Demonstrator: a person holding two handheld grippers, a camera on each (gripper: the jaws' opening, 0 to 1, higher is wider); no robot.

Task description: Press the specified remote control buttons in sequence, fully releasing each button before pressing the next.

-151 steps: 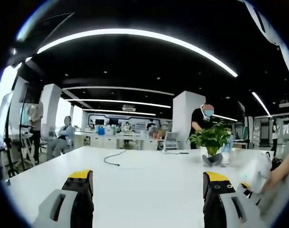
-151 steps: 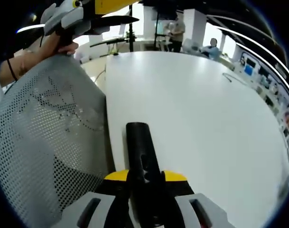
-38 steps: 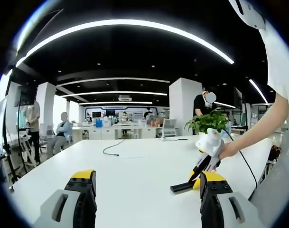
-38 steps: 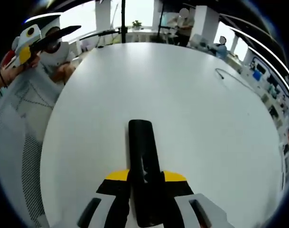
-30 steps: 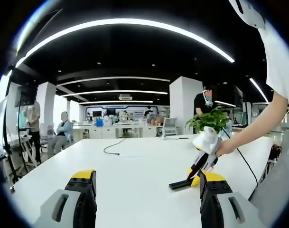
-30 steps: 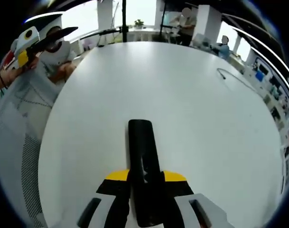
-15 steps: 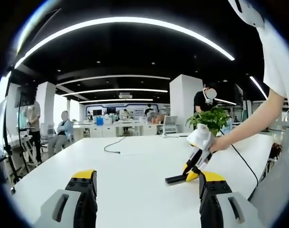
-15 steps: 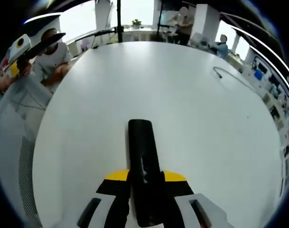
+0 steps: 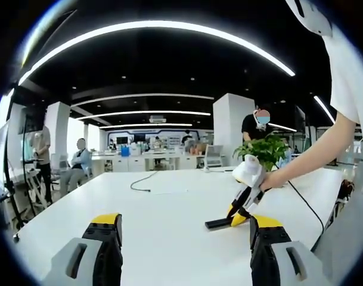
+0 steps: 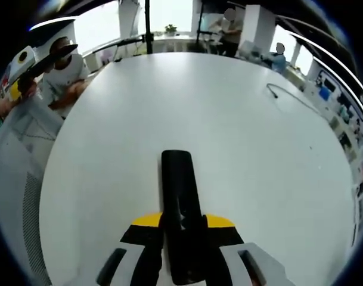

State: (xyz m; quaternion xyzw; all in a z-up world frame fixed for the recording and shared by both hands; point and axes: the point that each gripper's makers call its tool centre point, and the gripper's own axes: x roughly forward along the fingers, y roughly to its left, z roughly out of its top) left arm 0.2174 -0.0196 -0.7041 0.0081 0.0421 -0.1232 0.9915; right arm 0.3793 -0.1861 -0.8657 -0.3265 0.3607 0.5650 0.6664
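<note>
Evidently the right hand-held gripper [image 10: 182,238] is closed on the remote control [image 10: 180,202], its yellow-tipped jaws pinching the black body from both sides near the back end, so the front end juts out forward over the white worktop [image 10: 241,119]. Held that way, lengthwise and roughly level, the remote's upper face stays exposed; judged as a hold meant to leave that face free for pressing. Buttons not resolvable; a pale slot or marking runs along the middle.

Left hand-held gripper [image 9: 184,241]: jaws wide apart, nothing between them, low over the worktop [image 9: 169,208] and aimed across it. Judged as the free tool that would do the pressing; not yet near the remote.

Left gripper view gives the side-on picture: the right hand-held gripper [image 9: 238,215] comes in from the right, held by a person's hand [image 9: 266,180], angled down, with the remote control [image 9: 218,223] sticking out flat at or just above the worktop — contact cannot be told. Also a potted plant [image 9: 267,154] behind, a dark cable [image 9: 142,185] lying well apart on the surface, seated and standing people in the office beyond.

Right gripper view gives the top-down picture instead: grip position along the remote, and bare worktop ahead. A mesh chair back [image 10: 14,179] sits off the worktop's edge, and the left hand-held gripper [image 10: 32,62] shows at the far left.
</note>
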